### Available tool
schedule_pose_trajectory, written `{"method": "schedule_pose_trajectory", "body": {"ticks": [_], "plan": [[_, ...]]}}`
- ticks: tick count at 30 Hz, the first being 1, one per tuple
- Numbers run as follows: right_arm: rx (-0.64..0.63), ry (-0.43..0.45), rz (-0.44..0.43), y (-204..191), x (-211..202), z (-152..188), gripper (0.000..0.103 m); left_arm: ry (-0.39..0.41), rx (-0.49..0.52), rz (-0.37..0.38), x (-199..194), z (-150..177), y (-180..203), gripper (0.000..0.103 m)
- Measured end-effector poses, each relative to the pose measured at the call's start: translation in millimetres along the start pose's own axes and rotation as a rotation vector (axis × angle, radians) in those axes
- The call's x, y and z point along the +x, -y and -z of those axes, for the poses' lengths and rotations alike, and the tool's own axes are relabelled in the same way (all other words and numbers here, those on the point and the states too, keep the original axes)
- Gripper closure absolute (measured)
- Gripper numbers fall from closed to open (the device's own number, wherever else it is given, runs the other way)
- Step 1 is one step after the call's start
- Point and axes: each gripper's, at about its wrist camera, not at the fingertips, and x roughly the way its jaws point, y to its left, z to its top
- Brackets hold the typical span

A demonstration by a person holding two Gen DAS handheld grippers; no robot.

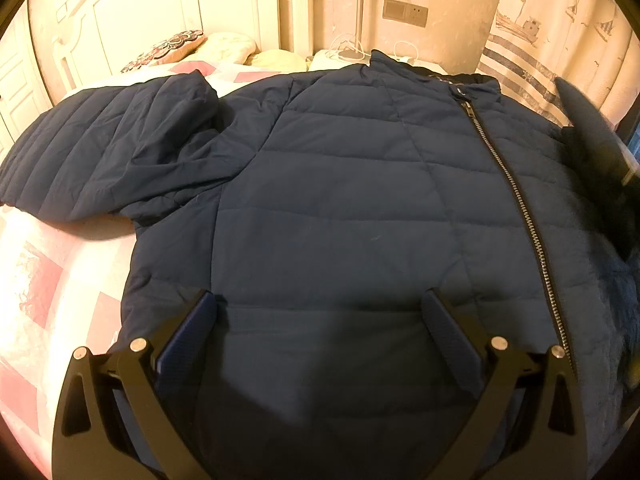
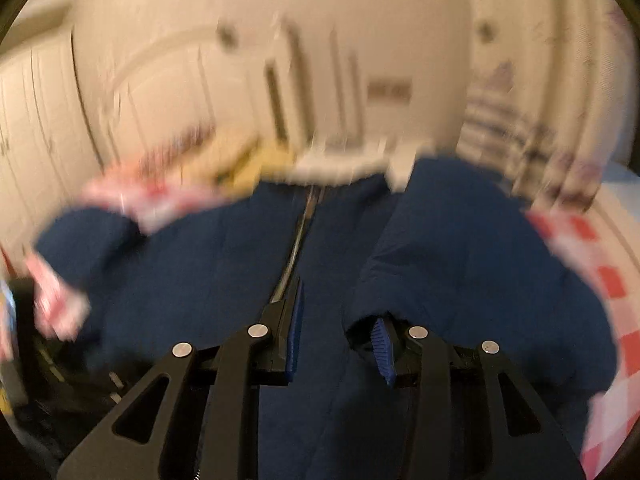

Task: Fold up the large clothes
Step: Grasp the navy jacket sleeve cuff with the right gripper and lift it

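Observation:
A navy quilted jacket (image 1: 340,184) lies front up on the bed, its silver zipper (image 1: 508,176) closed. Its left sleeve (image 1: 100,152) is spread out to the left. My left gripper (image 1: 320,312) hovers over the hem with its jaws wide open and nothing pressed between them. In the blurred right wrist view, my right gripper (image 2: 338,320) has its jaws partly closed on the jacket's other sleeve (image 2: 460,248). The cuff wraps over the right finger (image 2: 380,344). That sleeve lies across the jacket body (image 2: 200,272), beside the zipper (image 2: 296,240). A dark blurred shape (image 1: 588,132) at the right edge is probably this sleeve.
A pink and white checked quilt (image 1: 48,272) covers the bed. Pillows (image 1: 168,50) lie by the white headboard (image 1: 160,4). Behind the collar stands a white nightstand (image 1: 344,56) with cables. A striped curtain (image 1: 540,40) hangs at the right.

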Motion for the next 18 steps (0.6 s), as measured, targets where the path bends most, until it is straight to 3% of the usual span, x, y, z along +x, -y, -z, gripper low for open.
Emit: {"method": "schedule_pose_trajectory", "body": {"ticks": [2, 4, 5, 6, 7, 12, 15, 18], "plan": [[-0.025, -0.149, 0.013, -10, 33, 13, 0.061, 0.001, -0.001, 0.002, 0, 0, 0, 0.002], [-0.012, -0.167, 0.002, -9, 32, 16, 0.06, 0.003, -0.002, 0.004, 0, 0, -1, 0.002], [0.014, -0.187, -0.023, -6, 27, 16, 0.045, 0.003, -0.004, 0.006, 0, 0, -1, 0.002], [0.042, -0.213, -0.073, -3, 23, 15, 0.016, 0.004, -0.004, 0.007, 0, 0, -1, 0.002], [0.079, -0.216, -0.141, 1, 9, 18, 0.008, 0.004, -0.004, 0.007, 0, 0, -1, 0.002], [0.197, -0.034, -0.084, 39, -60, 35, 0.009, 0.004, 0.0, 0.005, 0, 0, -1, 0.002], [0.457, 0.048, -0.05, 108, -83, 51, 0.017, 0.004, -0.001, 0.005, 0, 0, -1, 0.002], [0.792, 0.087, -0.059, 180, -90, 78, 0.017, 0.005, -0.001, 0.006, 0, 0, -1, 0.002]]}}
